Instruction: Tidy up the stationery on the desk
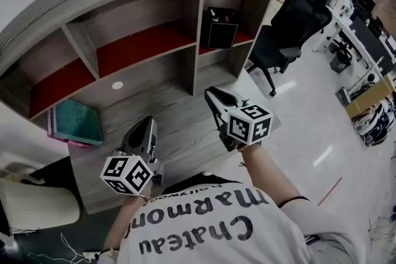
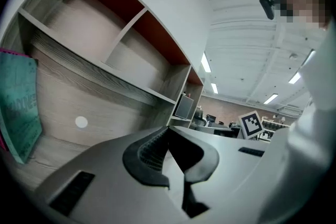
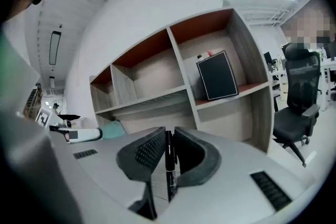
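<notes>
Right claw (image 3: 169, 131): narrow, pressed onto a thin black pen (image 3: 169, 165) that stands upright between its pads, the lower end running back into the claw's throat.
Left claw (image 2: 168, 129): tips together, nothing between them.
Pen's likely home: a black square box (image 3: 217, 75) leaning in the lower right compartment of the wood-grain shelf unit with red back panels (image 3: 157, 97), ahead of the right claw and up to its right. Small items poke from the box's top, so it looks like a holder.
Teal book (image 2: 18, 107): propped at the far left of the left claw, well apart from it, with a pink edge under it in the head view.
Grey wood-grain desk (image 1: 179, 127): lies under both claws, and no other loose stationery shows on the part in view. The nearest edge is hidden by the person's shirt.
Progress: the pen is lifted off the desk but not yet stowed. Placing it seems to be what remains, perhaps the last item.
</notes>
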Action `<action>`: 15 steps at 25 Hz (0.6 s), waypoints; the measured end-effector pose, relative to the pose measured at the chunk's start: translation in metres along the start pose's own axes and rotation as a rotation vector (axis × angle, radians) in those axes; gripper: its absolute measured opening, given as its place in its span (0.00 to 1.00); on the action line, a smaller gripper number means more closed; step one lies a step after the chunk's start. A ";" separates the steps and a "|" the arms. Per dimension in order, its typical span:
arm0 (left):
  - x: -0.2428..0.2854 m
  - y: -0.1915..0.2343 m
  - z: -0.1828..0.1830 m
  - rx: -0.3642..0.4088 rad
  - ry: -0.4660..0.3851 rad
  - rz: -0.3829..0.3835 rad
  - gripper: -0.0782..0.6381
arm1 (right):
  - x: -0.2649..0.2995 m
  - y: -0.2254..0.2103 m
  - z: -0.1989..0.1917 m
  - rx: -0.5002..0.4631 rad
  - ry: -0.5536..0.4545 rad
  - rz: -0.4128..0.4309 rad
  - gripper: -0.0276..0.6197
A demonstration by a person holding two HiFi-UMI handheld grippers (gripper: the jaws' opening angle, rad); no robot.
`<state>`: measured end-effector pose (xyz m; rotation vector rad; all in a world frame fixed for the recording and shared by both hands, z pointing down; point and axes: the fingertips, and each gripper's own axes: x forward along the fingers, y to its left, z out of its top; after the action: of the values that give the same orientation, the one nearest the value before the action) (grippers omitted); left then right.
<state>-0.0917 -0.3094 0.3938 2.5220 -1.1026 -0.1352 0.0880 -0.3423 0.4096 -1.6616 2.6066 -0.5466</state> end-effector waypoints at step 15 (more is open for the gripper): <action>-0.021 -0.009 0.006 0.021 -0.004 -0.095 0.13 | -0.069 0.034 0.093 -0.078 -0.270 -0.110 0.14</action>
<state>-0.1015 -0.2902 0.3839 2.5946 -0.9910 -0.1557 0.1056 -0.2955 0.3002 -1.7692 2.3841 -0.2047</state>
